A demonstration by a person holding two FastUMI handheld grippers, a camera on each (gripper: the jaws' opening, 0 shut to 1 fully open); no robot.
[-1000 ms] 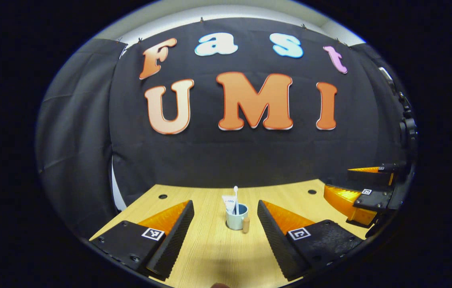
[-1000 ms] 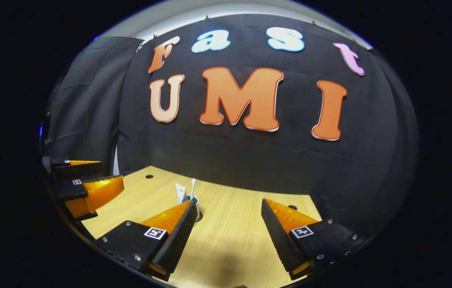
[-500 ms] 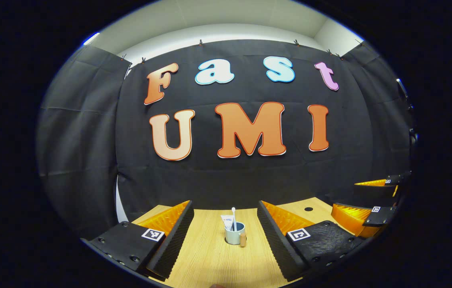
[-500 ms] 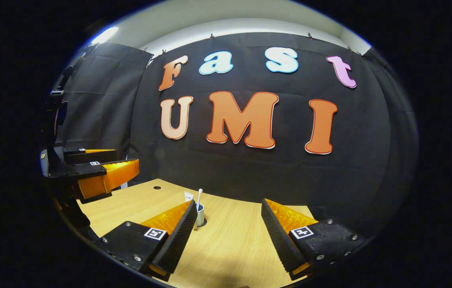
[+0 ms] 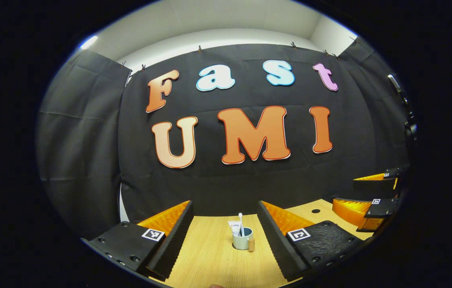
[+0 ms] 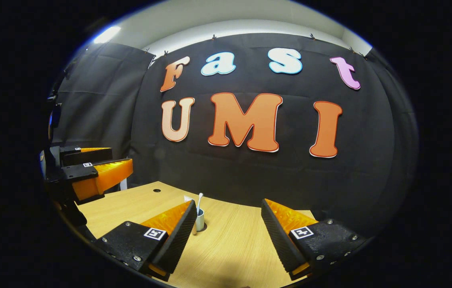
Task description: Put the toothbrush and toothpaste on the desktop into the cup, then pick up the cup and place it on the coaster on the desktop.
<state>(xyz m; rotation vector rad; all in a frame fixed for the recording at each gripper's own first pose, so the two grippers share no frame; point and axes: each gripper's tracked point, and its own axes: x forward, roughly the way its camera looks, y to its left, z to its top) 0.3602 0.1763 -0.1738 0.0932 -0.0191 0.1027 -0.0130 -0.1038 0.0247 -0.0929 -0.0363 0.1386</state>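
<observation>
Left gripper view: cup (image 5: 243, 241), holding toothbrush (image 5: 240, 222) and toothpaste (image 5: 234, 227), stands upright dead ahead between left gripper (image 5: 224, 238) fingers, well apart. Both grippers wide open, empty; right gripper (image 6: 227, 236) sees it left of centre.

Both cameras are looking low across the wooden surface (image 5: 210, 256) toward the cloth wall, well back from the cup (image 5: 243, 240). The left gripper view is facing it squarely; the right gripper view is catching it from the right, sharing cup (image 6: 200, 220) and surface.

Pale blue cup (image 5: 243, 242) — white toothbrush (image 5: 240, 221), toothpaste (image 5: 234, 227) upright inside — on desktop (image 5: 214, 256).
</observation>
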